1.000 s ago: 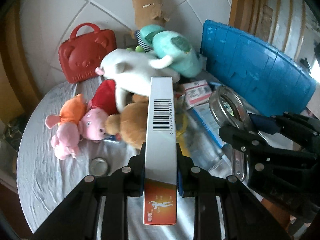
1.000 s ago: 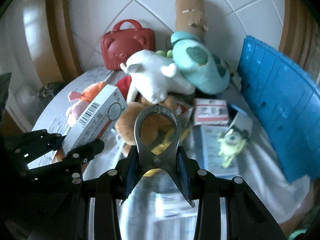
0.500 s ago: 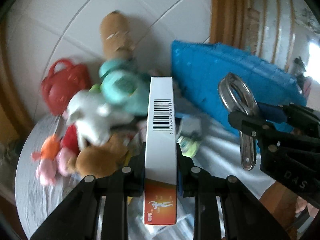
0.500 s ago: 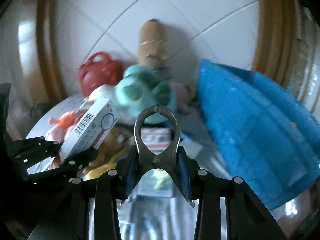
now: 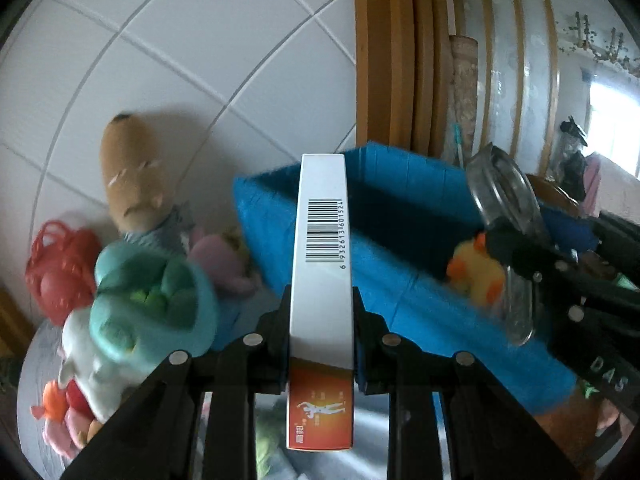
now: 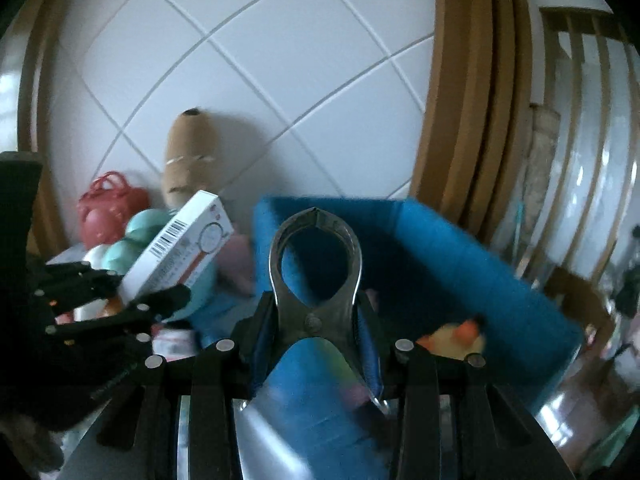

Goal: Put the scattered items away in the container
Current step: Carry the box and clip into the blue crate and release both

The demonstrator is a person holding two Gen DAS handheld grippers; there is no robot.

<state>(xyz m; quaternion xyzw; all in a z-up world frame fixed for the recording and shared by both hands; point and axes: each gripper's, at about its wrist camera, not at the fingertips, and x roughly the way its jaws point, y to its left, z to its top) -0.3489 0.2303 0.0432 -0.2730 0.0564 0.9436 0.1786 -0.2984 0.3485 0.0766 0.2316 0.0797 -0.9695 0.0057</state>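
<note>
My left gripper (image 5: 322, 330) is shut on a long white box with a barcode and an orange end (image 5: 322, 280), held up in front of the open blue bin (image 5: 400, 208). My right gripper (image 6: 316, 316) is shut on a metal clamp-like tool (image 6: 316, 272), also facing the blue bin (image 6: 432, 256). In the left wrist view the right gripper (image 5: 516, 276) and its metal tool (image 5: 504, 200) hover over the bin's right side. In the right wrist view the left gripper (image 6: 120, 300) with the box (image 6: 180, 248) sits at the left. A yellow duck toy (image 5: 476, 272) lies inside the bin.
Plush toys (image 5: 148, 304) are heaped at the left on the grey-clothed table (image 5: 36, 392), with a tall brown plush (image 5: 132, 176) and a red bear case (image 5: 56, 264) against the white tiled wall. Wooden rails (image 5: 400, 52) stand behind the bin. A small packet (image 6: 174, 340) lies on the table.
Both grippers have risen and swung right, away from the toy pile and toward the blue bin, whose open inside now shows. Each keeps its hold on its item.
</note>
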